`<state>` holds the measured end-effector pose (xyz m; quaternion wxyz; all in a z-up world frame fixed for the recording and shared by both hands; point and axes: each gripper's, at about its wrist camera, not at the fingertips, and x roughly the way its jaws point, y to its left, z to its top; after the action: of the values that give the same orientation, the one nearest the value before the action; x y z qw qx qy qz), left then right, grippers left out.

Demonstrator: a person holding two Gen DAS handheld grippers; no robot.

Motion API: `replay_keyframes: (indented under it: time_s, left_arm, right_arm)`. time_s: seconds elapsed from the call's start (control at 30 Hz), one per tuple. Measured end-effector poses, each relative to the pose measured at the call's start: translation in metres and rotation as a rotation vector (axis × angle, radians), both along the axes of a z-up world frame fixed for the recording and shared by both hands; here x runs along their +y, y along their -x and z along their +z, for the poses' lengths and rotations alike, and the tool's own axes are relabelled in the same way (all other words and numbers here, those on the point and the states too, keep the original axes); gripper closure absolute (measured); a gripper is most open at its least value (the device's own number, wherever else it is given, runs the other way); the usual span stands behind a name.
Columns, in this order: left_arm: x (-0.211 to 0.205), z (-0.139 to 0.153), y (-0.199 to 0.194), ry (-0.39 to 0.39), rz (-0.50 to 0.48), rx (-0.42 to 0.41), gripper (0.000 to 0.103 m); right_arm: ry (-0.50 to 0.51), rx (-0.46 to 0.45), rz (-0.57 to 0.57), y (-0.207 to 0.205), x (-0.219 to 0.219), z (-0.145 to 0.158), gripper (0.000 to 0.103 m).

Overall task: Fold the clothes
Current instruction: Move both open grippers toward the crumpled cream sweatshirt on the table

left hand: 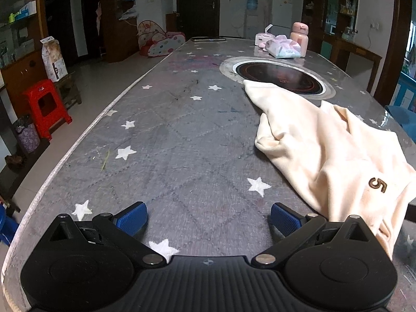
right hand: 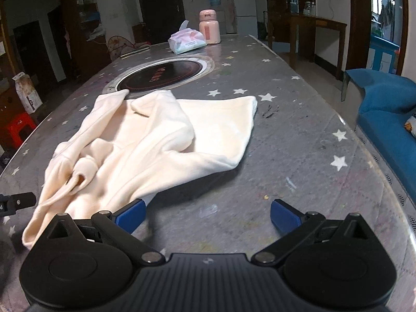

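Still unfolded, a crumpled cream fleece garment (right hand: 145,140) sprawls beside the bench's (left hand: 182,143) round black hob (right hand: 161,74) — left claw (left hand: 209,219) and right claw (right hand: 208,214) spread, empty; gripping its edges seems next.

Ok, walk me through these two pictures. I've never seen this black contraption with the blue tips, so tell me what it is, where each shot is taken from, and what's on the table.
Each picture comes from a camera mounted on a hand-held gripper, looking forward along its two blue-padded fingers. A person holds one gripper in each hand.

One view is the left gripper, the other the right gripper. Both are open and hold nothing.

On the star-patterned table lies a crumpled cream garment, its far edge reaching a round black cooktop set into the table. At the far end stand a pink bottle and a pack of tissues.
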<state>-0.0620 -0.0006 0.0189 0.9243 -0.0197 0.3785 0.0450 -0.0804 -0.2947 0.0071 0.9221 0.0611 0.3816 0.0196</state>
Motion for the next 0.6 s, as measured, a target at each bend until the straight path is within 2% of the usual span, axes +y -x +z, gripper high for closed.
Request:
replay_keyframes:
  time_s: [0.6]
  left_arm:
    - [-0.016, 0.004, 0.008, -0.009, -0.047, 0.016, 0.000]
  right_arm:
    - [-0.009, -0.013, 0.025, 0.012, 0.010, 0.006, 0.000]
